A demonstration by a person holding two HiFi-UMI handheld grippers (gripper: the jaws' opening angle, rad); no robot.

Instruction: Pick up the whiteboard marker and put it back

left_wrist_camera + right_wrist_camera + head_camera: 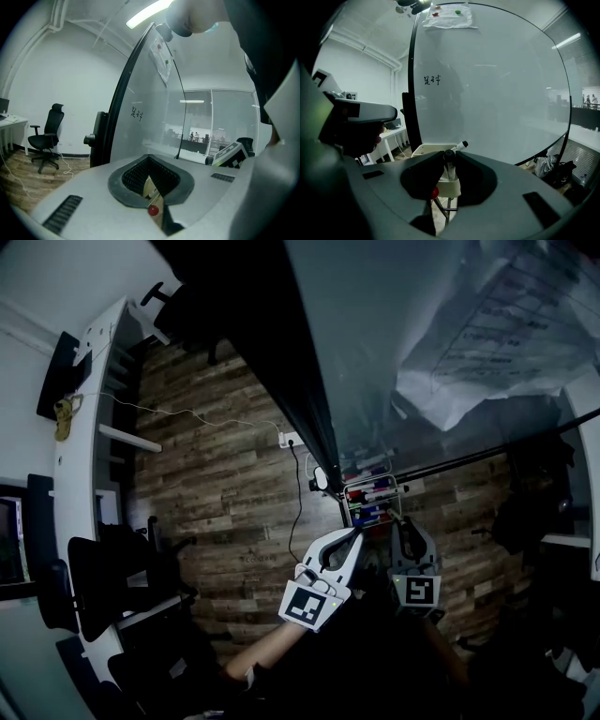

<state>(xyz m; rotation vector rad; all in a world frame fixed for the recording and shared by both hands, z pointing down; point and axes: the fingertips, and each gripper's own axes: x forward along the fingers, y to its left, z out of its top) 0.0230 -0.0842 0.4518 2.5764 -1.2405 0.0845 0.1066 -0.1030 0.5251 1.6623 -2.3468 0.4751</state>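
Note:
The whiteboard marker (449, 165) stands upright with its black cap up, pinched between the tips of my right gripper (449, 157), just over the cream marker tray (423, 150) at the foot of the whiteboard (497, 93). A second marker (460, 146) lies in the tray behind it. In the head view the right gripper (398, 519) reaches into the tray (370, 498), which holds red, blue and black markers. My left gripper (358, 532) hangs just left of it, its tips (148, 159) together with nothing between them.
The whiteboard (375, 352) stands on a dark frame, with a sheet of paper (449, 16) pinned near its top. A black office chair (47, 138) is off to the left on the wooden floor. A white desk (389, 136) and a cable (298, 512) lie nearby.

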